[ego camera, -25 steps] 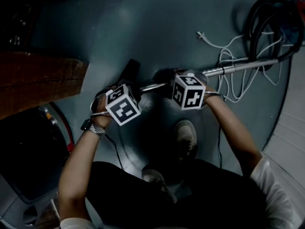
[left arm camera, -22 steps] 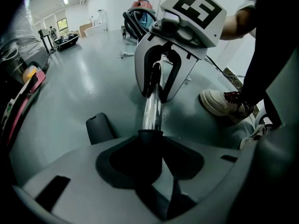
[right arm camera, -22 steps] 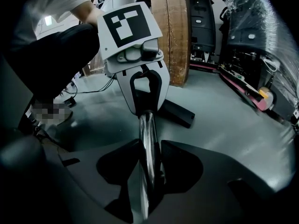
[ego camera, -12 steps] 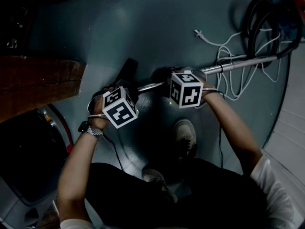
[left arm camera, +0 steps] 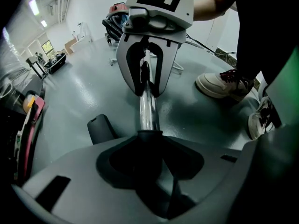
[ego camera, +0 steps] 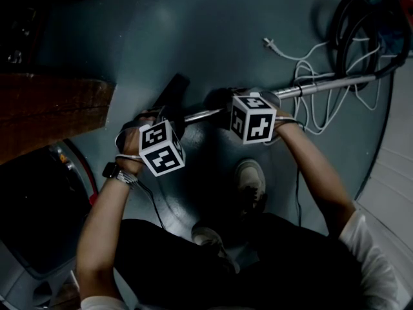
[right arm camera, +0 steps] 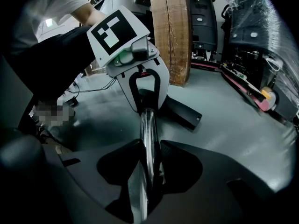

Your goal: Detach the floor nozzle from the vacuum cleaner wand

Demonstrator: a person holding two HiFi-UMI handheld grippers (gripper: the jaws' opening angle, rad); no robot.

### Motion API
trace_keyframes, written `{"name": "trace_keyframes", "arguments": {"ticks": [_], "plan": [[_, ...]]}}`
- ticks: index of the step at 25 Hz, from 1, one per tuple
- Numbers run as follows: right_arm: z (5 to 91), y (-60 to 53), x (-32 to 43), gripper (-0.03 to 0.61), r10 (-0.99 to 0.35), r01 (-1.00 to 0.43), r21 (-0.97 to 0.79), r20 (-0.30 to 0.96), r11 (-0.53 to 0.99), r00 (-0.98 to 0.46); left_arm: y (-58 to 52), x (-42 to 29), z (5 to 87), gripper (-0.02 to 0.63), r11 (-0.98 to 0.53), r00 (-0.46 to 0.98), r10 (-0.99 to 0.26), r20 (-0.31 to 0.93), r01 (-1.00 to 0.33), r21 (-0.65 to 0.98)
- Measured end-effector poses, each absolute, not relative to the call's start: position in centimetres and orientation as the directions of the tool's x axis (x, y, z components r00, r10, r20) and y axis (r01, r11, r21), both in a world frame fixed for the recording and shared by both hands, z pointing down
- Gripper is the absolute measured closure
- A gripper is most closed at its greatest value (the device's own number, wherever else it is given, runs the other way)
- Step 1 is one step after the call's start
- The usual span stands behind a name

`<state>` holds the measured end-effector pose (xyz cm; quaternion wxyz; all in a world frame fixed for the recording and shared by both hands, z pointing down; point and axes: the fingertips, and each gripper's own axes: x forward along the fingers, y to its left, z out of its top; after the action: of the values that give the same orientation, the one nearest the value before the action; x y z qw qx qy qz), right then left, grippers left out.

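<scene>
Left claw (left arm camera: 149,148) rolled, clamping wand (left arm camera: 148,108) near floor nozzle (left arm camera: 100,129).

Wand lying across the floor, nozzle at its left end.

On the grey painted floor (ego camera: 213,37), the shiny metal vacuum wand (ego camera: 322,86) runs from the coiled black hose (ego camera: 343,28) at far right to the black plastic floor nozzle (ego camera: 171,92) at left. The left tongs (left arm camera: 150,146) sit on the nozzle's neck. The right tongs (right arm camera: 147,157), jaws just closing in, sit round the wand beside them. A loose white power cord (ego camera: 303,76) lies about the wand's right part, and a brown wooden slab (ego camera: 51,105) lies left of the nozzle.

In the head view the left gripper (ego camera: 169,126) hid where floor nozzle (ego camera: 173,89) met wand (ego camera: 322,88); at two o'clock the hose (ego camera: 361,18) apparently ran off-frame.
</scene>
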<state>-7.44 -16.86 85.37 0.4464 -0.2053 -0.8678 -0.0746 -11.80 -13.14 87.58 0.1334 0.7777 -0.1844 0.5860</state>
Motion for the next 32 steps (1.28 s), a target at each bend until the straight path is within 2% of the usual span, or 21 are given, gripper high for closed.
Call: {"name": "trace_keyframes", "arguments": {"ticks": [2,6,8,32], "plan": [[86.0,-17.2,-6.9,0.427,0.278,0.426,-0.051,0.825,0.903,-0.491,-12.8,-12.7,88.0,0.451,-0.894,0.221,-0.124,0.967,-0.448,-0.012],[87.3,-17.7,-5.1,0.428,0.274,0.407,-0.074,0.844,0.911,-0.461,-12.5,-15.0,88.2,0.451,-0.824,0.245,-0.127,0.961,-0.566,0.035],[87.6,-17.8,-4.9,0.428,0.27,0.404,-0.071,0.847,0.912,-0.459,-12.4,-15.2,88.1,0.451,-0.814,0.25,-0.127,0.96,-0.58,0.043],[88.5,-17.6,-5.2,0.426,0.247,0.407,-0.05,0.858,0.912,-0.45,-11.8,-13.5,90.1,0.442,-0.877,0.199,-0.103,0.975,-0.481,0.006]]}}
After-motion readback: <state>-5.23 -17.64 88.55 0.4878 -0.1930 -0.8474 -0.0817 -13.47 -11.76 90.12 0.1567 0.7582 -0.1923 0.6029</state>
